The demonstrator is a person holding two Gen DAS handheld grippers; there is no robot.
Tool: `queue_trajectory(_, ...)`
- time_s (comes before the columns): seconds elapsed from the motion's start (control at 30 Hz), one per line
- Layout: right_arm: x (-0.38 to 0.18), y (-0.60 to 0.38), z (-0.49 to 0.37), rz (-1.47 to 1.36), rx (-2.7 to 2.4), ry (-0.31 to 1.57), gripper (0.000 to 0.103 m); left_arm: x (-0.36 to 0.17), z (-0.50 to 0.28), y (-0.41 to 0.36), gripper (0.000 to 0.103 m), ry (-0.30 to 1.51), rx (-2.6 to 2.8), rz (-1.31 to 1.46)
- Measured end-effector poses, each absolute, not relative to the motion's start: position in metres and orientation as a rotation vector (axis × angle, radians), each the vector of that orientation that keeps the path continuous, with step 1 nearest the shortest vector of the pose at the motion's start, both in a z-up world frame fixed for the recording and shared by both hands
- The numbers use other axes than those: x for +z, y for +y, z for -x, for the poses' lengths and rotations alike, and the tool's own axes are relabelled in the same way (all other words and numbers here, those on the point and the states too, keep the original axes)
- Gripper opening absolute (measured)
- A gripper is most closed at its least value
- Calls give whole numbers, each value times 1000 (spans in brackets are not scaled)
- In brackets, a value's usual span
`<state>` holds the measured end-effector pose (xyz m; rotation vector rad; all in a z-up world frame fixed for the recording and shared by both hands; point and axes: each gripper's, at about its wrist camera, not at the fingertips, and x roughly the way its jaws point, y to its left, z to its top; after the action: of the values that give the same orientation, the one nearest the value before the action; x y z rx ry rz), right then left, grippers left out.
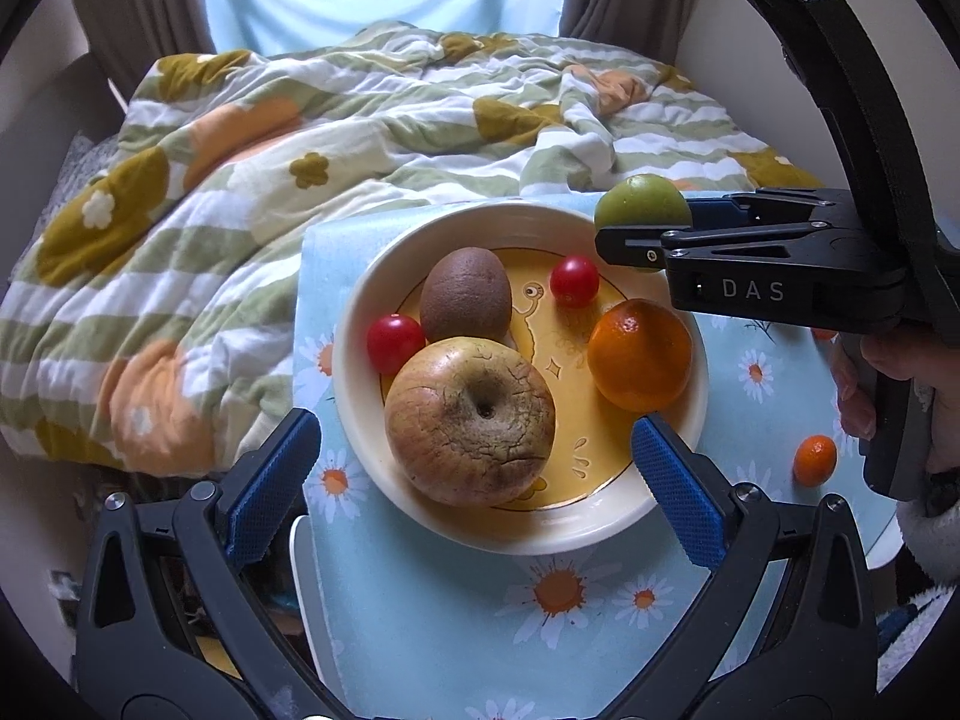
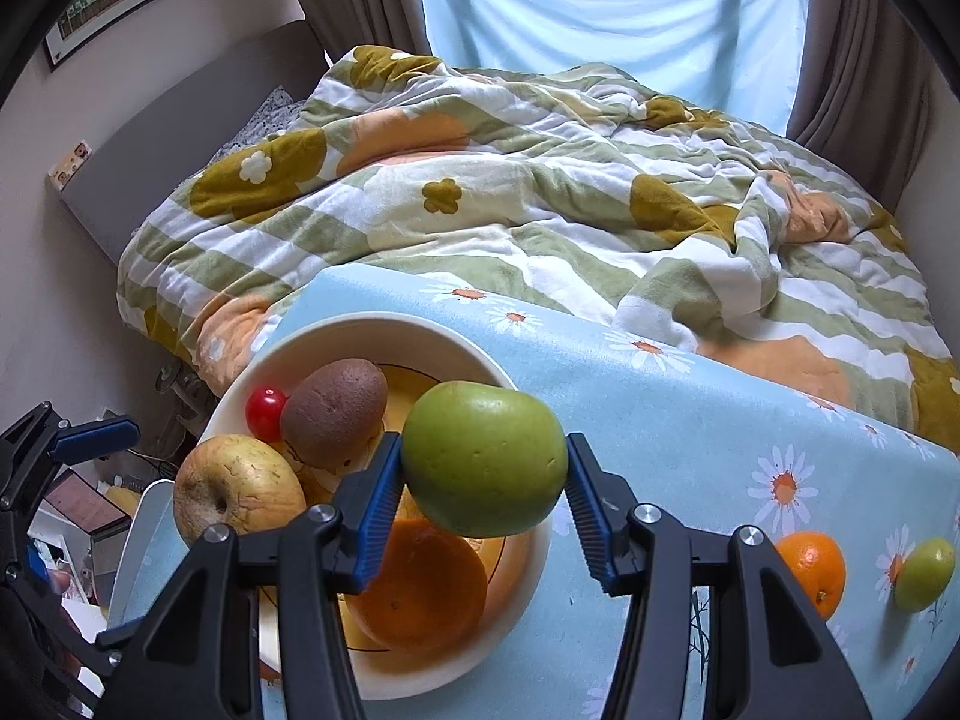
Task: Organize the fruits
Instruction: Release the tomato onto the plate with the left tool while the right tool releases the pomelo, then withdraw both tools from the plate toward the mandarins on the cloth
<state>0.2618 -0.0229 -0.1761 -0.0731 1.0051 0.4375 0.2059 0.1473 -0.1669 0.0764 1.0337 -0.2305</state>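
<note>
A cream bowl (image 1: 360, 306) with a yellow inside stands on the daisy-print cloth (image 1: 450, 612). It holds a wrinkled apple (image 1: 468, 420), a brown kiwi (image 1: 465, 294), two cherry tomatoes (image 1: 395, 343) (image 1: 574, 281) and an orange (image 1: 639, 354). My right gripper (image 2: 483, 474) is shut on a green fruit (image 2: 483, 459) and holds it above the bowl's far right rim; it shows in the left wrist view (image 1: 642, 213) too. My left gripper (image 1: 474, 480) is open, its fingers on either side of the bowl's near edge.
A small orange (image 2: 813, 570) and a second green fruit (image 2: 924, 573) lie on the cloth right of the bowl (image 2: 528, 570). A rumpled flowered quilt (image 2: 540, 180) covers the bed beyond the table. The table's left edge drops off beside the bowl.
</note>
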Motion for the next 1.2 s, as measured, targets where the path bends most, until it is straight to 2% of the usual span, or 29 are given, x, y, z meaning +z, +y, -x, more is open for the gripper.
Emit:
queue_trajectory(0.23, -182, -26, -262, 74, 443, 1033, 50, -167, -198, 141, 103, 1034, -220, -72)
queue_trajectory(0.27, -181, -27, -261, 72, 446, 1021, 60, -167, -198, 140, 103, 1034, -218, -72)
queue_trajectory(0.3, -179, -28, -261, 69, 453, 1014, 81, -166, -196, 139, 103, 1033, -216, -72)
queue_trajectory(0.37, -175, -28, -259, 70, 458, 996, 93, -166, -194, 138, 103, 1034, -213, -71)
queue_trajectory(0.57, -166, -37, -252, 65, 448, 953, 93, -165, -193, 136, 103, 1038, -207, -79)
queue_trajectory(0.63, -163, -41, -249, 51, 443, 941, 97, -163, -189, 135, 103, 1036, -207, -79)
queue_trajectory(0.67, -161, -44, -248, 48, 439, 939, 103, -161, -186, 134, 103, 1033, -205, -79)
queue_trajectory(1.2, -110, -91, -208, -8, 380, 909, 103, -108, -169, 109, 103, 947, -235, -100)
